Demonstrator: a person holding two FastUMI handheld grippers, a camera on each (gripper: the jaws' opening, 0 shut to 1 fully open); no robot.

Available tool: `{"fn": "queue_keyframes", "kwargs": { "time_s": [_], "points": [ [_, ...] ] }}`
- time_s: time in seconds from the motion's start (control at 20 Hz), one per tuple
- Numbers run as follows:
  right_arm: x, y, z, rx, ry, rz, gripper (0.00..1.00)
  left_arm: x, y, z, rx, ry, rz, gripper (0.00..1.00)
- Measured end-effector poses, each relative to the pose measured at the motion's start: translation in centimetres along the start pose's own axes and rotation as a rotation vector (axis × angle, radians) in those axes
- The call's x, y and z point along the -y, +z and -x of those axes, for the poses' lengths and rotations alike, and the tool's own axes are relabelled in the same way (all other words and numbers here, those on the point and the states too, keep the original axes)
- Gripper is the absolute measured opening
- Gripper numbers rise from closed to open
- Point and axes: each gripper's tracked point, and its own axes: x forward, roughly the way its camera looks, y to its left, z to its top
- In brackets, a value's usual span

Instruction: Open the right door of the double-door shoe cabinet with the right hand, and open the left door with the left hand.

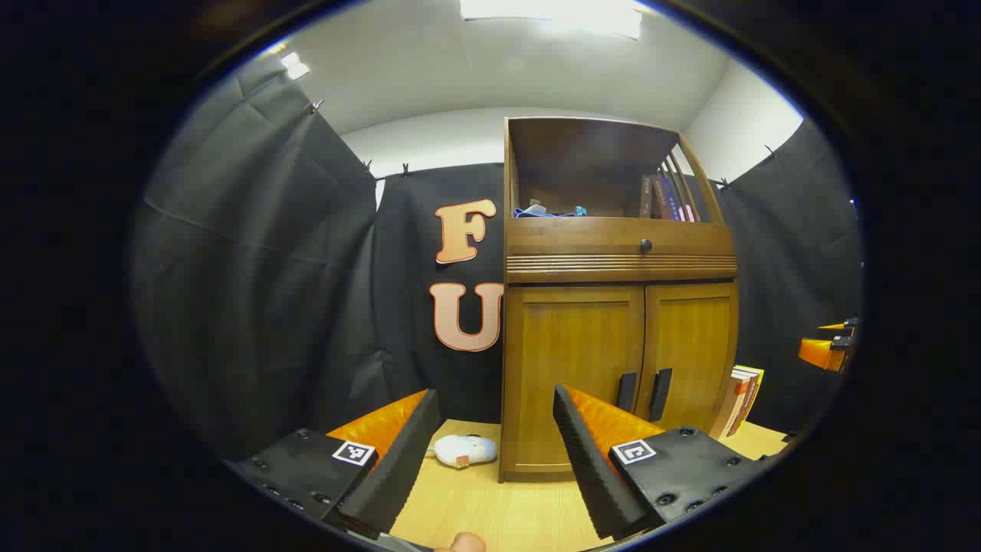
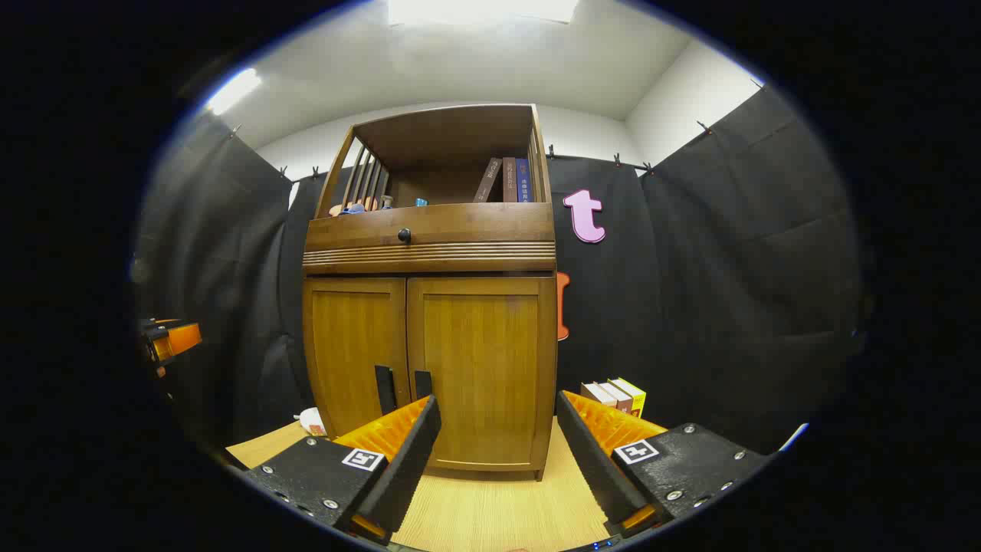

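The left claw [image 1: 497,429] is spread wide over the counter [image 1: 490,514] and pinches nothing. Just past it, a small white soft thing [image 1: 464,450] lies on the counter beside the cabinet's left side. The right claw [image 2: 497,433] is spread wide too, and it is empty — it hangs in front of the shoe cabinet [image 2: 429,307] and is not touching it. The cabinet stands near the back edge of the counter. Both doors are shut: the left door [image 1: 573,368] and the right door [image 2: 481,368] meet in the middle, with two dark handles [image 2: 402,387] side by side. Some books [image 2: 617,397] lean by the cabinet's right side. Up high, a drawer with a round knob [image 2: 404,235] sits under an open shelf — more books [image 2: 510,180] stand there.
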Motion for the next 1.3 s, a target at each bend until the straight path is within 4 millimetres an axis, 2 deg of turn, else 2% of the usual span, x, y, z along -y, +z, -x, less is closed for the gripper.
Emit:
{"fn": "queue_keyframes", "kwargs": {
  "time_s": [0.2, 0.45, 0.55, 0.7, 0.95, 1.1, 1.15, 1.3],
  "points": [
    [0.2, -0.3, 0.0, -0.009, -0.002, 0.009, 0.93, 0.7, -0.1, -0.1, -0.013, -0.012, 0.001, 0.99],
    [0.0, 0.4, 0.3, 0.005, 0.007, -0.004, 0.93, 1.2, 1.0, 0.4, 0.008, -0.015, -0.015, 0.94],
    [-0.1, 0.4, 0.3, 0.005, 0.008, -0.005, 0.93, 1.9, 1.3, 0.7, 0.011, -0.029, -0.016, 0.99],
    [-0.3, 0.2, 0.3, -0.003, 0.011, 0.007, 0.93, 2.9, 1.7, 1.0, 0.02, -0.057, -0.012, 0.99],
    [-1.0, -0.4, 0.0, -0.006, 0.02, 0.011, 0.93, 2.7, 1.4, 1.1, 0.019, -0.054, -0.012, 0.96],
    [-2.2, -1.5, -0.7, -0.011, 0.034, 0.001, 0.93, 2.7, 1.2, 1.0, 0.012, -0.06, 0.002, 0.99],
    [-2.7, -1.9, -1.2, -0.012, 0.042, -0.005, 0.93, 2.6, 1.1, 0.9, 0.011, -0.056, 0.004, 0.96],
    [-4.7, -3.7, -3.2, -0.017, 0.062, 0.008, 0.93, 2.5, 0.8, 0.9, 0.006, -0.06, 0.008, 0.96]
  ]
}}
